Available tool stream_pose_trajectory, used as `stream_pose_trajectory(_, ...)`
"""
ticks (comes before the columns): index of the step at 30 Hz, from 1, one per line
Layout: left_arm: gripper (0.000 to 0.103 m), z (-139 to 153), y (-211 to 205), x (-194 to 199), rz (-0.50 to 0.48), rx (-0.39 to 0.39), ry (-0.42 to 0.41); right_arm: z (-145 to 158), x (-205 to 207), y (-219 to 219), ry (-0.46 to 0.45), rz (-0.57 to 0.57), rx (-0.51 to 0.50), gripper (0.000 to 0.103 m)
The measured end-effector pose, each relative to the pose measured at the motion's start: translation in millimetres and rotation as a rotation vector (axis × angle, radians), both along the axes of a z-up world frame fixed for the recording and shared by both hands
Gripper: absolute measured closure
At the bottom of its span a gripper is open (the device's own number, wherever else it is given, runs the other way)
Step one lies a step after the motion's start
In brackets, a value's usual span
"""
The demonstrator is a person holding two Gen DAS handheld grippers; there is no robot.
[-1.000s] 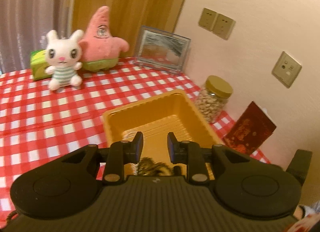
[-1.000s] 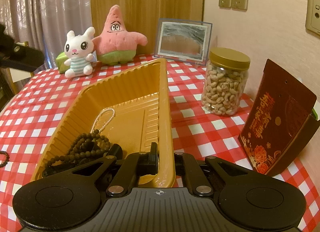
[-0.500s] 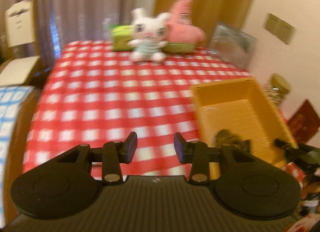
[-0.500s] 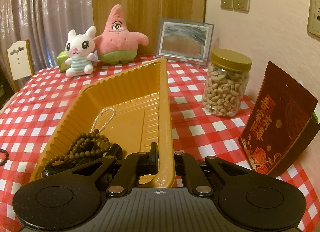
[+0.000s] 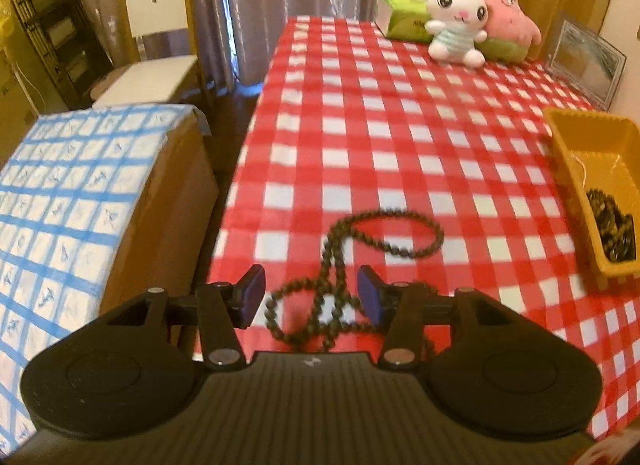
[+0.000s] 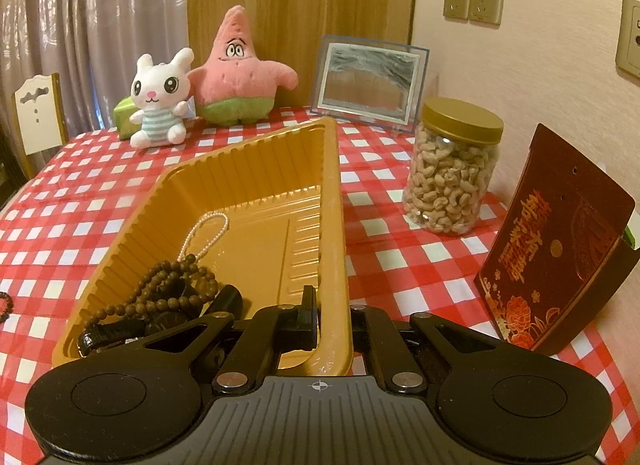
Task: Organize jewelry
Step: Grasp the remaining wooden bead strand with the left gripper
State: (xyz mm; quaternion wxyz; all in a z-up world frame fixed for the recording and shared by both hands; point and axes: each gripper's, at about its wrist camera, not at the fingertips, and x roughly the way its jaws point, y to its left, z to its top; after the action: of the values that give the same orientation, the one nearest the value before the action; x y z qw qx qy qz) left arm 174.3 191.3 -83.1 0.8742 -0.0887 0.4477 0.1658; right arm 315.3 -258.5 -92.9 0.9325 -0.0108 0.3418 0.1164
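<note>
While the right gripper (image 6: 334,319) stays out of the work, its jaws clamped on the near wall of the yellow tray (image 6: 332,193) to steady it, the left gripper (image 5: 311,295) hangs over a dark bead necklace (image 5: 384,239) lying loose on the red checked tablecloth (image 5: 360,113). Its jaws are opening, about half spread, with the tangled near end of the strand seen between the pads but not pinched. The tray, off to the right of the necklace, already holds a brown bead string (image 6: 168,285) and a small pearl loop (image 6: 206,235) (a black piece lies beside them, too dark to name). To do the pick well, the jaws should probably straddle the knotted cluster, where several runs of beads cross, rather than one thin run, which could slip out. Closing low, near the cloth, and lifting slowly would likely let the far loop trail free without snagging. The strand lies near the table's left edge, so a drag that way risks a drop.
</note>
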Motion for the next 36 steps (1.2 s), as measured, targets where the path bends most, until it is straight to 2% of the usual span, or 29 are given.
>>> stream_pose_trajectory(7, 0.055, -20.3, -9.6, 10.0, -0.055, 0.006, 0.023, 0.6, -1.2, 0.5, 0.006, 0.003, -0.002, 0.099)
stream_pose_trajectory(10, 0.055, -27.4, -9.6, 13.4, -0.077, -0.004, 0.063, 0.6, -1.3, 0.6, 0.005, 0.003, -0.003, 0.099)
stream_pose_trajectory(17, 0.055, -37.9, 2.9, 17.3, 0.081, -0.082, 0.064, 0.7, -2.1, 0.8, 0.008, -0.002, -0.003, 0.099)
stream_pose_trajectory(19, 0.056, -40.2, 4.6, 23.4, 0.103, -0.084, 0.062, 0.5, -2.5, 1.2, 0.006, -0.001, -0.003, 0.099)
stream_pose_trajectory(23, 0.069, -47.8, -4.0, 34.1, 0.126, -0.027, 0.074, 0.7, -3.4, 1.0, 0.006, 0.0, -0.005, 0.099)
stream_pose_trajectory(25, 0.079, -49.0, -11.1, 36.3, 0.113, 0.01, 0.067, 0.8, -3.3, 1.1, 0.005, -0.001, -0.005, 0.099)
stream_pose_trajectory(26, 0.09, -49.4, -13.9, 37.0, 0.097, 0.009, 0.061, 0.7, -3.3, 0.6, 0.006, -0.001, -0.005, 0.099)
stream_pose_trajectory(31, 0.093, -48.2, -24.3, 40.2, 0.023, 0.016, 0.049, 0.7, -3.5, 1.3, 0.006, -0.001, -0.005, 0.099)
stream_pose_trajectory(32, 0.097, -44.9, -25.7, 39.8, 0.005, 0.017, 0.033, 0.7, -3.6, 1.0, 0.006, -0.001, -0.005, 0.099)
stream_pose_trajectory(36, 0.097, -23.9, -26.8, 41.4, -0.043, 0.008, -0.005, 0.7, -3.5, 1.3, 0.006, -0.001, -0.004, 0.099)
